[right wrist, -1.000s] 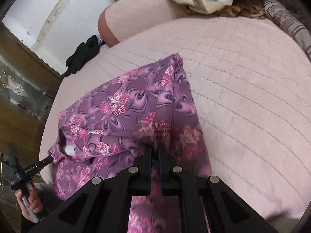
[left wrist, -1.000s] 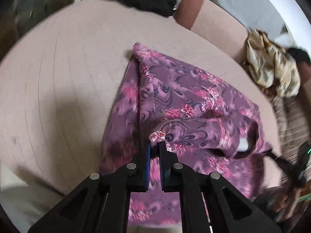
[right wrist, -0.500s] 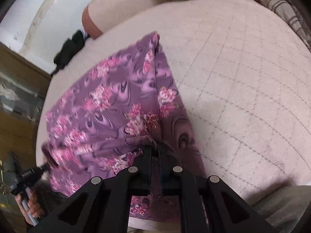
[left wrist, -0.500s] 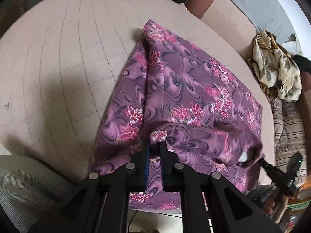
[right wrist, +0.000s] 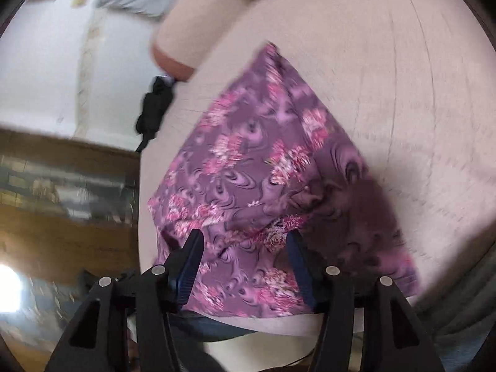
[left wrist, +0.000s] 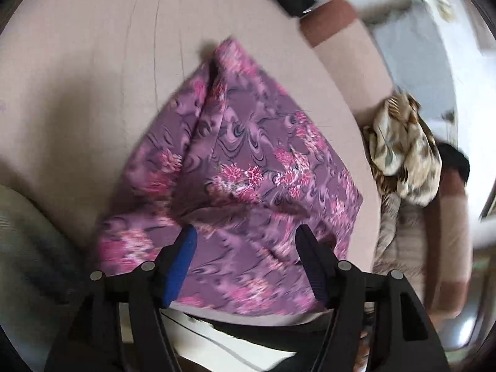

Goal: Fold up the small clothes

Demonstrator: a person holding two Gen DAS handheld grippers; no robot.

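Observation:
A purple garment with pink flowers (left wrist: 248, 167) lies folded on the pale pink quilted surface (left wrist: 93, 77), its near edge at the surface's front. My left gripper (left wrist: 246, 232) hovers over that near edge, jaws opening, the cloth lying loose below and not pinched. In the right wrist view the same garment (right wrist: 257, 167) spreads out ahead, and my right gripper (right wrist: 245, 238) stands over its near fold with jaws opening and the pads off the fabric.
A crumpled cream and brown patterned cloth (left wrist: 403, 155) lies on the sofa arm at right. A black garment (right wrist: 155, 108) sits at the far edge of the surface. A wooden cabinet (right wrist: 62, 201) stands left in the right wrist view. Blur smears both views.
Both grippers were shut on the folded edge of the purple garment and have let go, jaws now wide. The cloth has dropped flat. Both wrists have rolled.

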